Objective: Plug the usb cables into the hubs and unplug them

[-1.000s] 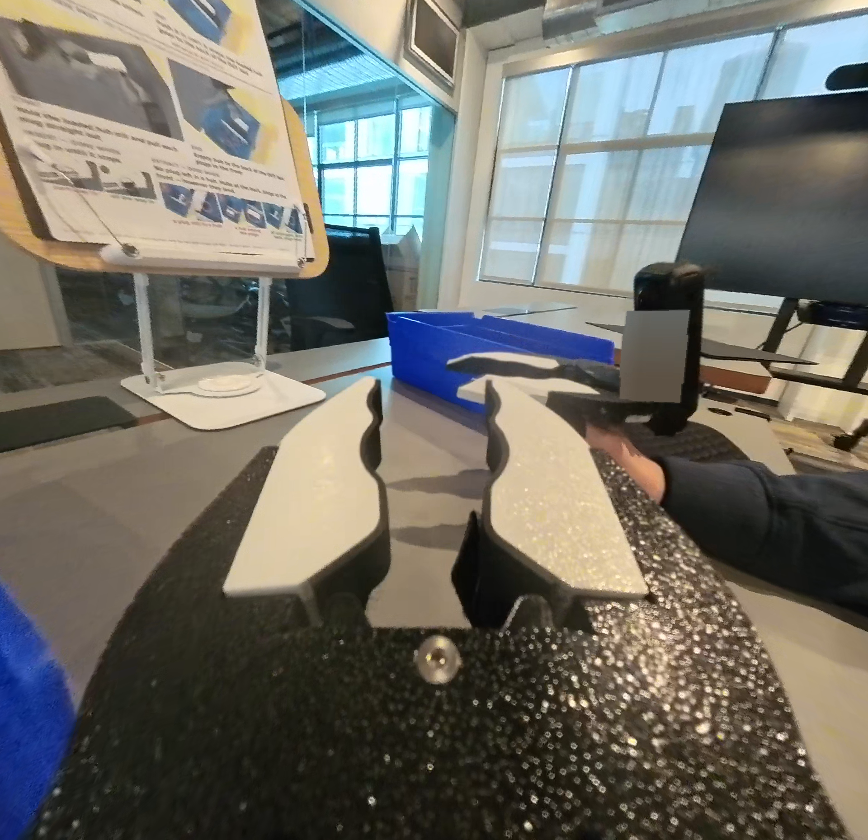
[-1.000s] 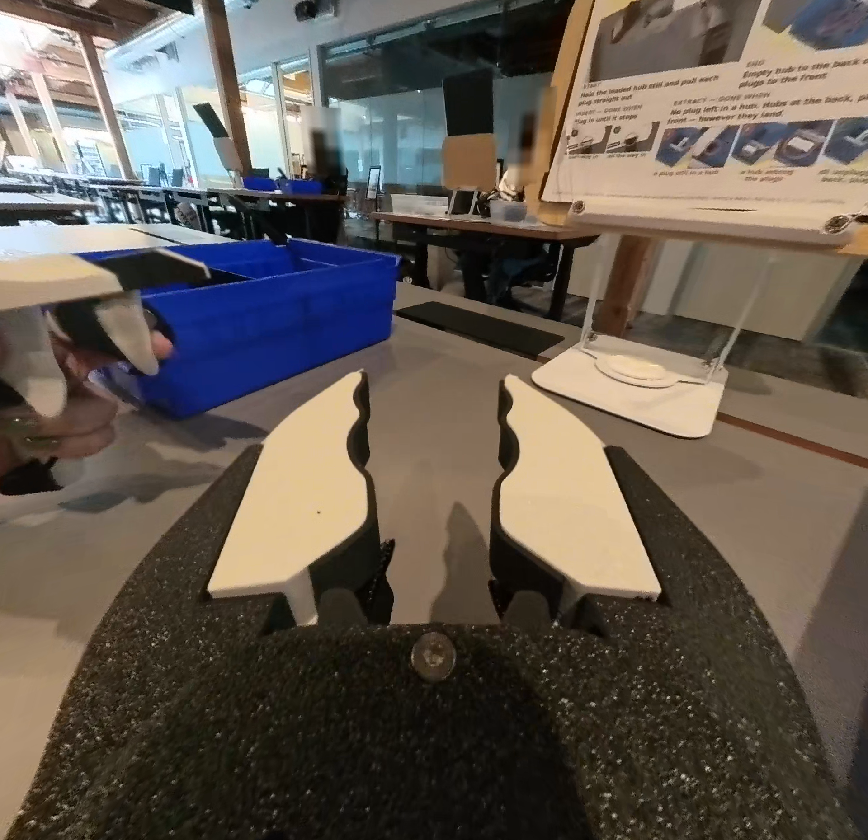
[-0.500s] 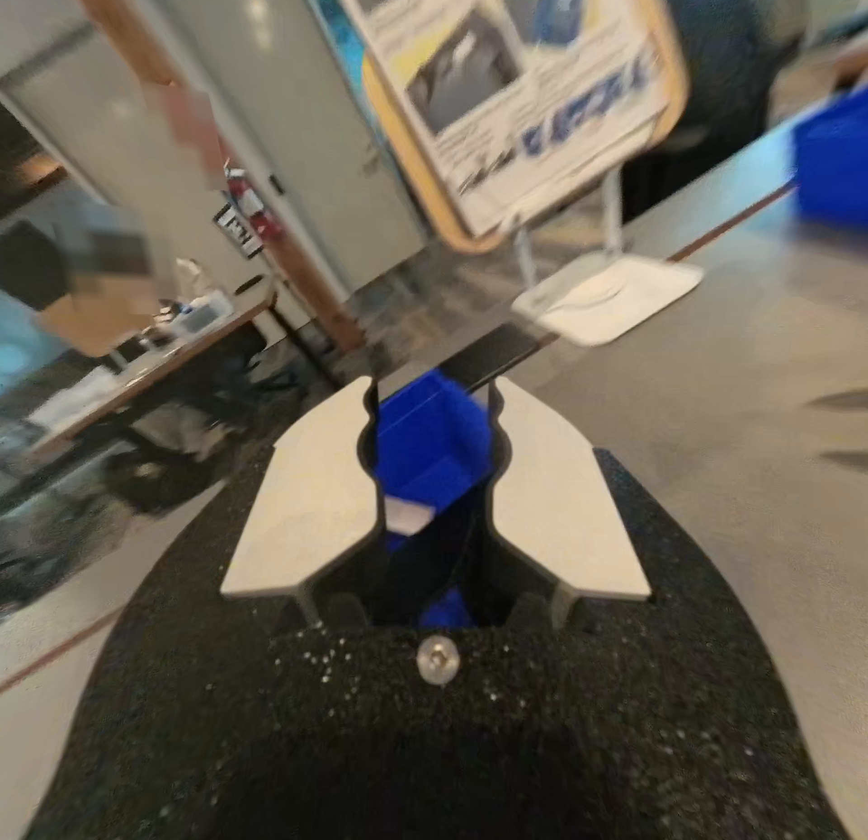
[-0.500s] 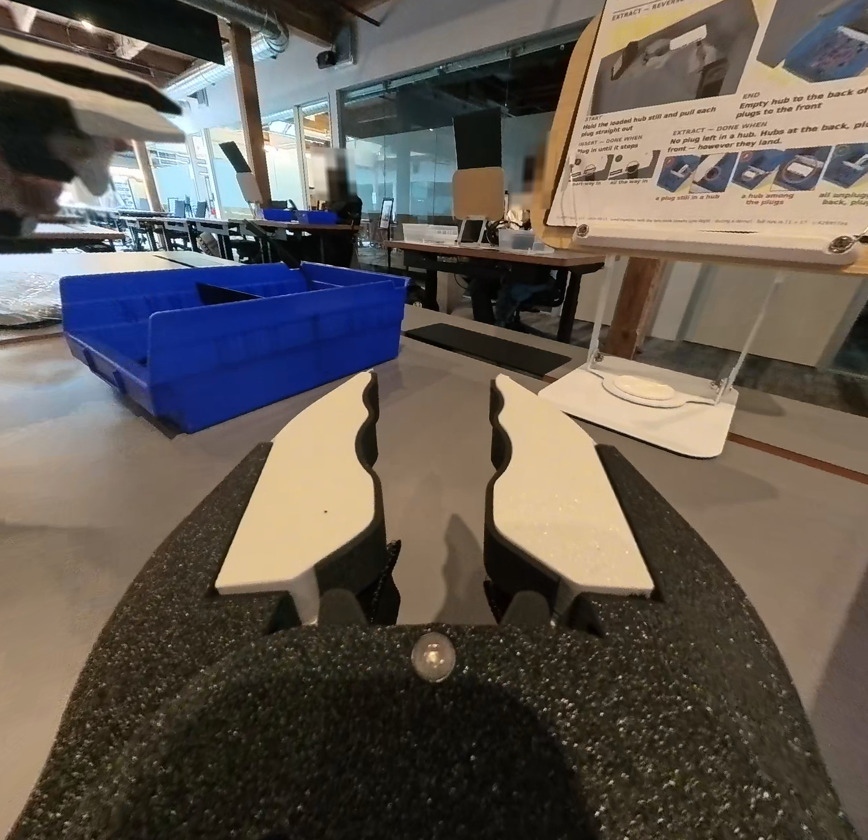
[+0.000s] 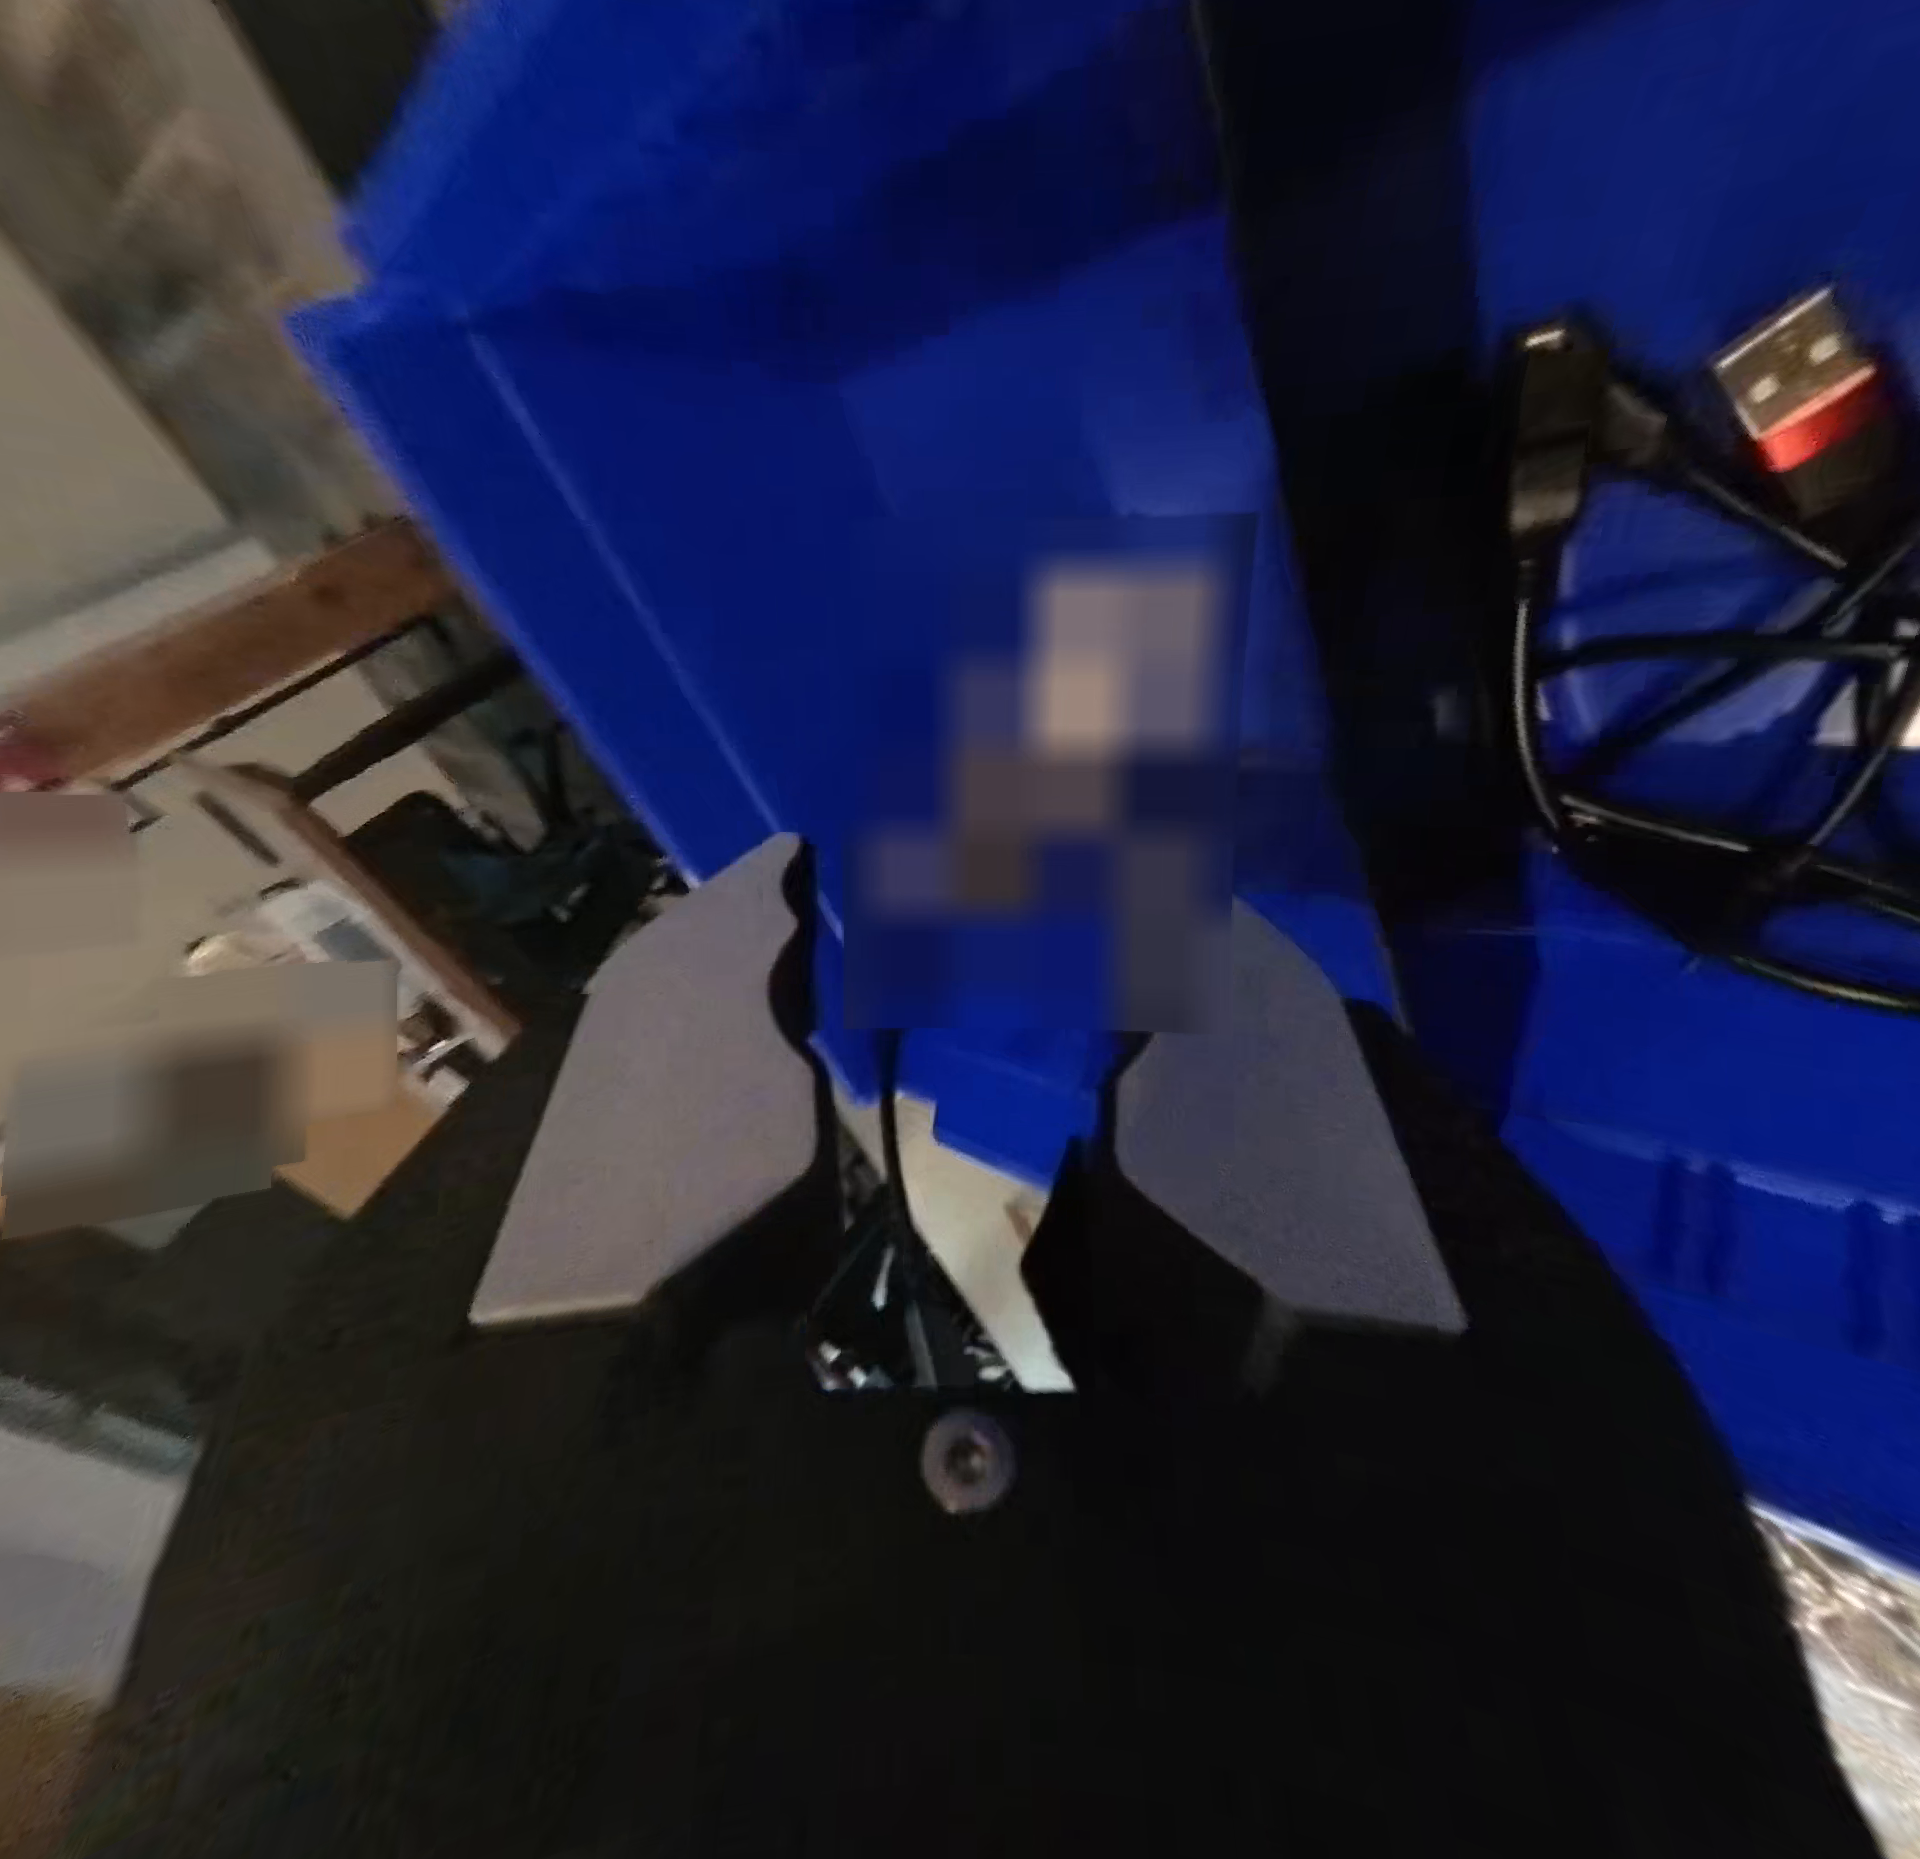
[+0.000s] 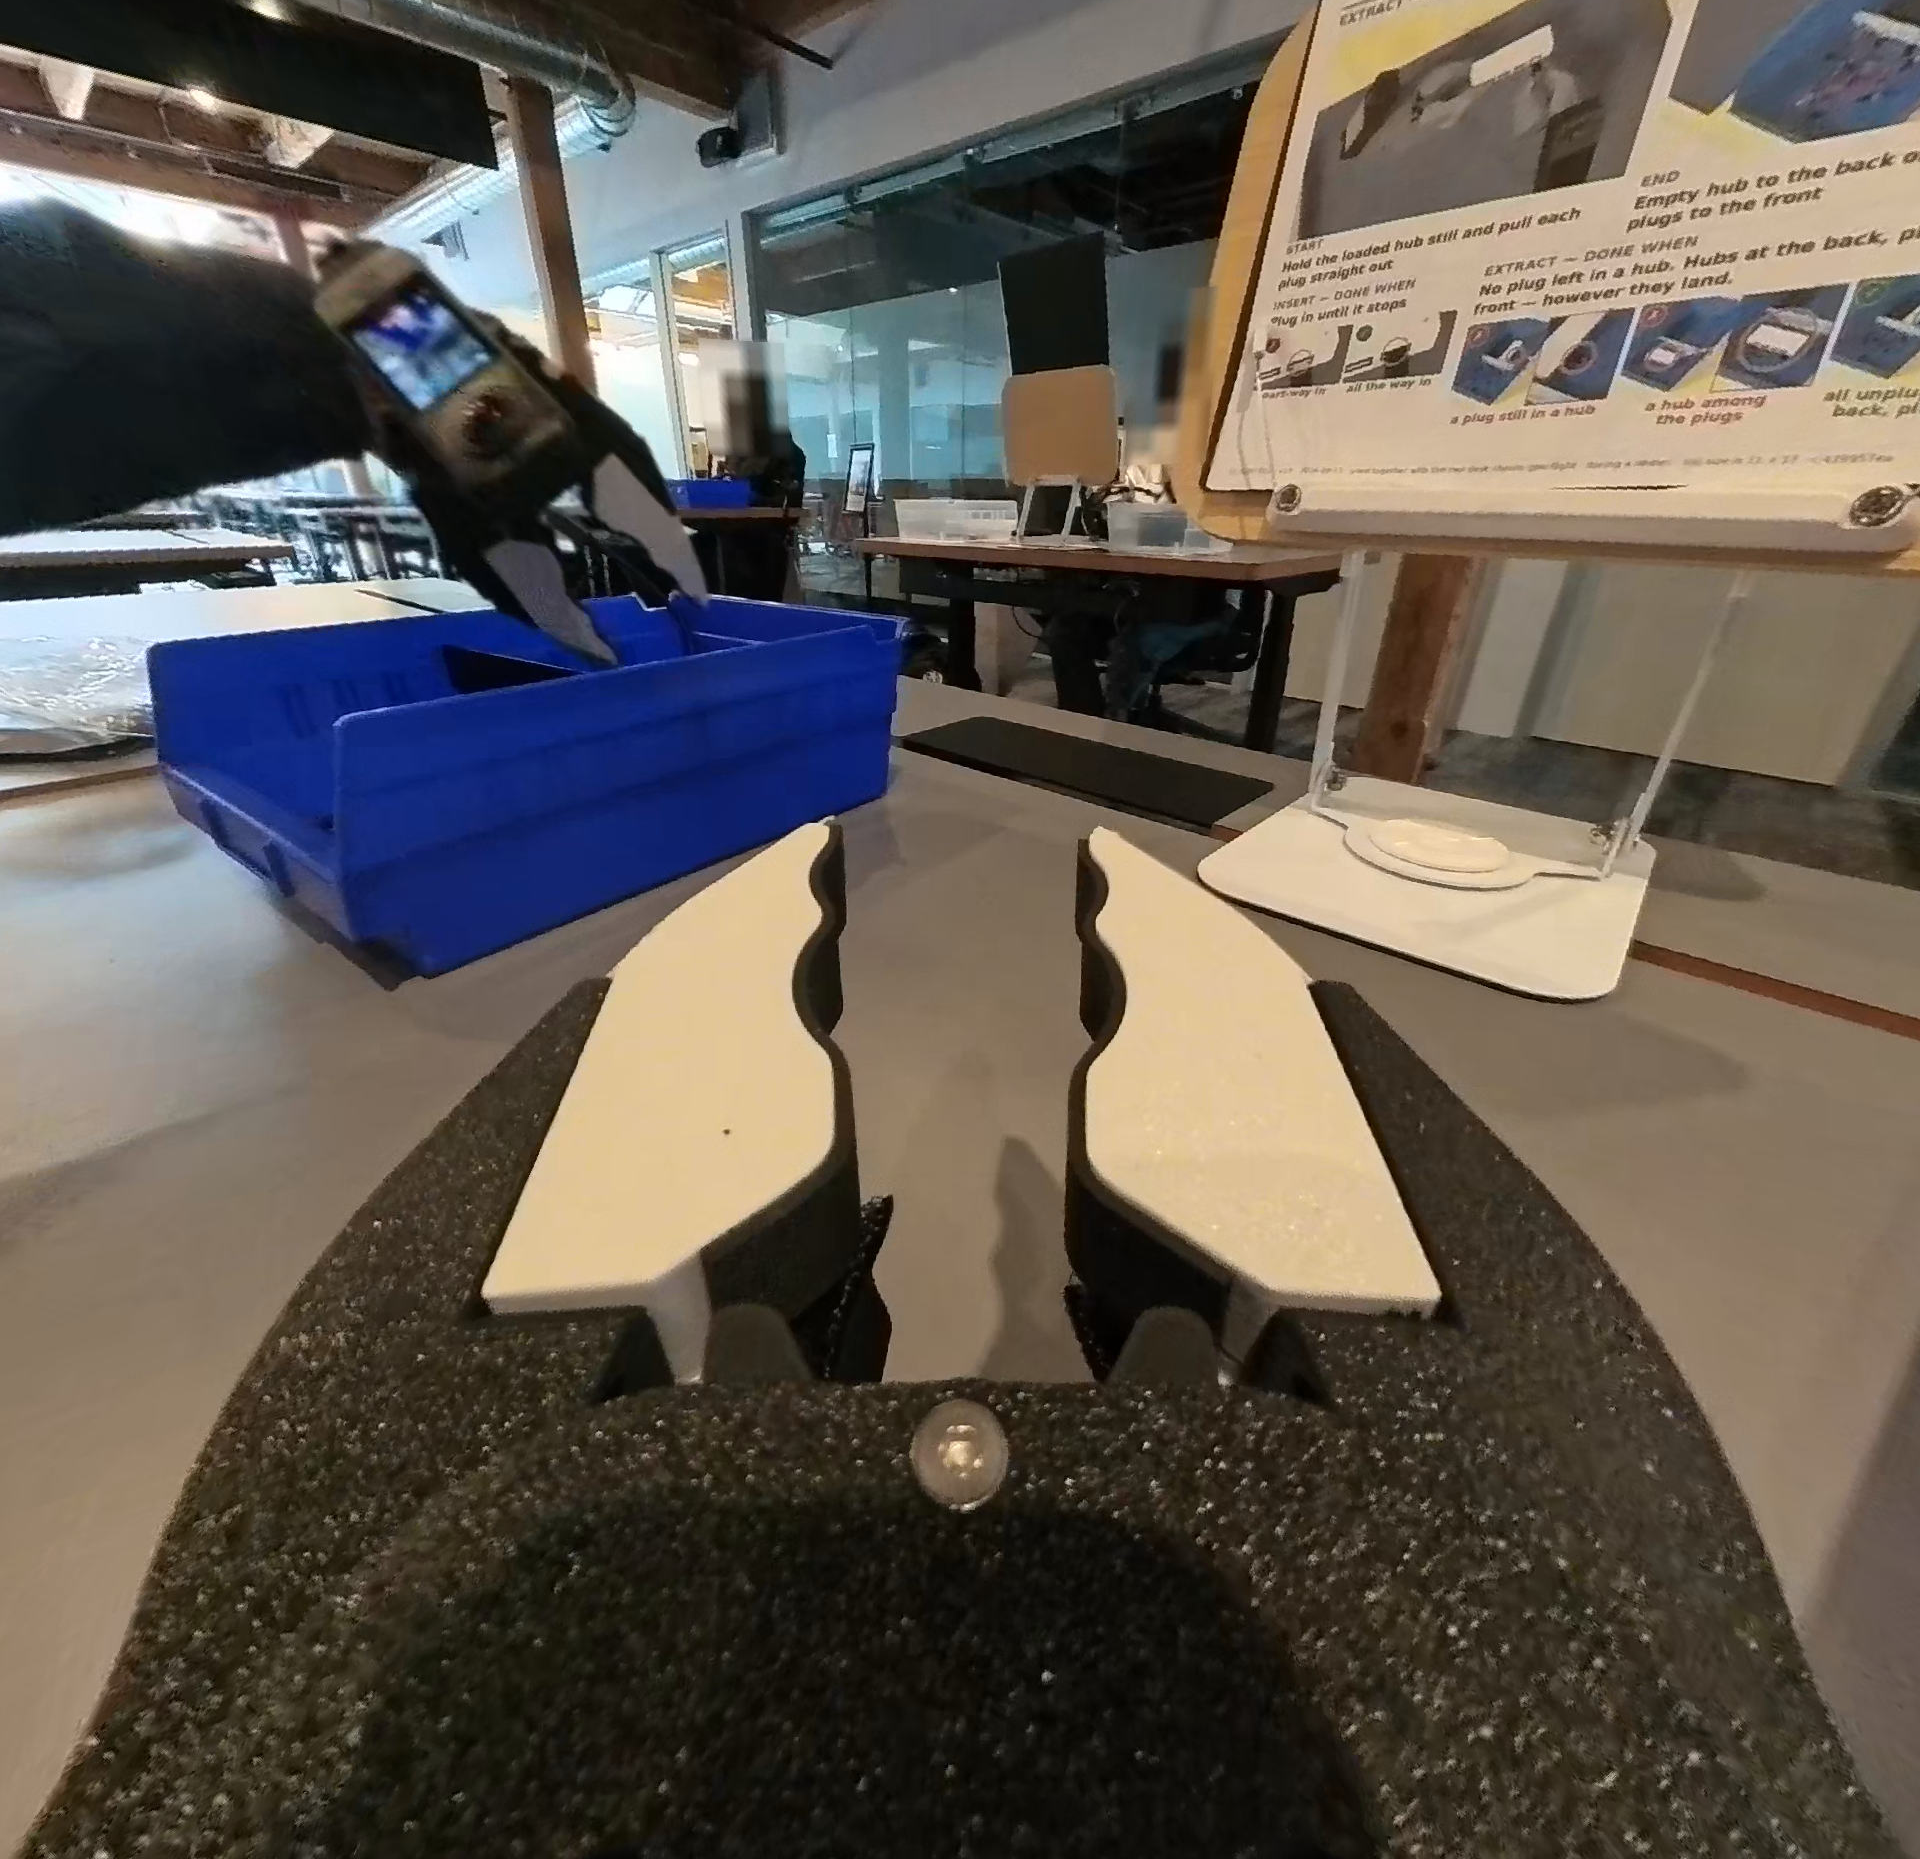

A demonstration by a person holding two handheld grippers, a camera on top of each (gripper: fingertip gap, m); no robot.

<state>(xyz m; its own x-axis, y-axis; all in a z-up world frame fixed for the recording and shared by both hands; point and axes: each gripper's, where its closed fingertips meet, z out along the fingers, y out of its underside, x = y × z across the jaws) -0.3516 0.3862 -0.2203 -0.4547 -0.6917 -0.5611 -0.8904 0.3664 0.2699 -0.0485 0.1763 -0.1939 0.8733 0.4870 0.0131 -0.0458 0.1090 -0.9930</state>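
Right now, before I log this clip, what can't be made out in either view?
- Hubs: none identifiable. In the left wrist view a mosaic patch covers the blue bin compartment ahead of the left tool.
- Bin contents: in the right wrist view the bin's near wall hides them.
- Black cables and red USB plug: cut off by the right edge, motion-blurred.
- Right tool: open, empty.

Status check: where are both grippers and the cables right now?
Left gripper open, tips dipping into the blue bin. Right gripper open, empty, over the table. USB cables tangled loose in the bin, red plug unplugged.
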